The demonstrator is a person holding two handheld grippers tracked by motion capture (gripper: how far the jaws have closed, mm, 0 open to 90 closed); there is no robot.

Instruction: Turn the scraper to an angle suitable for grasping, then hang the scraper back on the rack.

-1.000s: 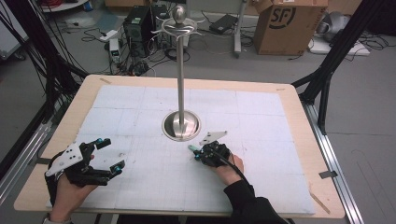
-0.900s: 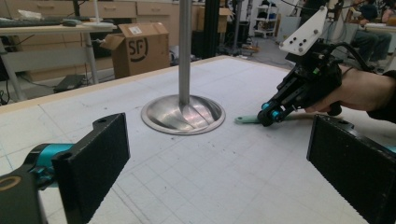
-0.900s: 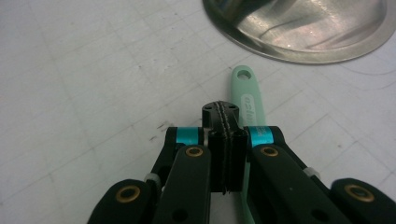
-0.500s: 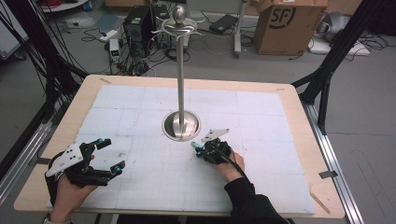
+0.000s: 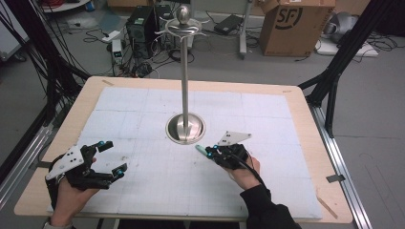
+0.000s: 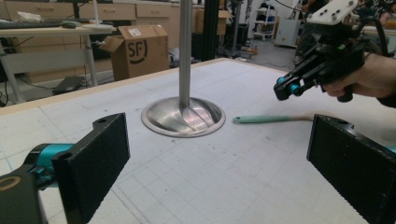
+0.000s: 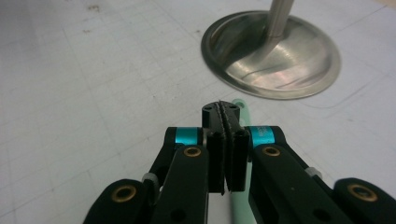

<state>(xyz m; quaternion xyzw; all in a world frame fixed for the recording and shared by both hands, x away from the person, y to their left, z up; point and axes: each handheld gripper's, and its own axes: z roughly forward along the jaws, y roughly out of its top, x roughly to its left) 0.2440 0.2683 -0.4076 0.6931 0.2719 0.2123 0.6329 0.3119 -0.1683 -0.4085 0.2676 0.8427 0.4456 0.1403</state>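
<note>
On the bench, the steel stand rises at centre. Left gripper rests with fingers spread wide. Right gripper, fingers just parting, hangs above the mint-green spatula lying beside the stand's base.

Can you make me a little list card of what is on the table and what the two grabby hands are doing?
table: wooden table with a white gridded mat on it
stand: tall shiny metal stand with a round base, in the middle of the mat
stick: thin mint-green stick lying flat on the mat beside the stand's base
right gripper: right gripper, its fingers nearly together, just above the stick, not pinching it
left gripper: left gripper, fingers wide apart with nothing between them, near the mat's front left
behind the table: a cardboard box and cables on the floor
</note>
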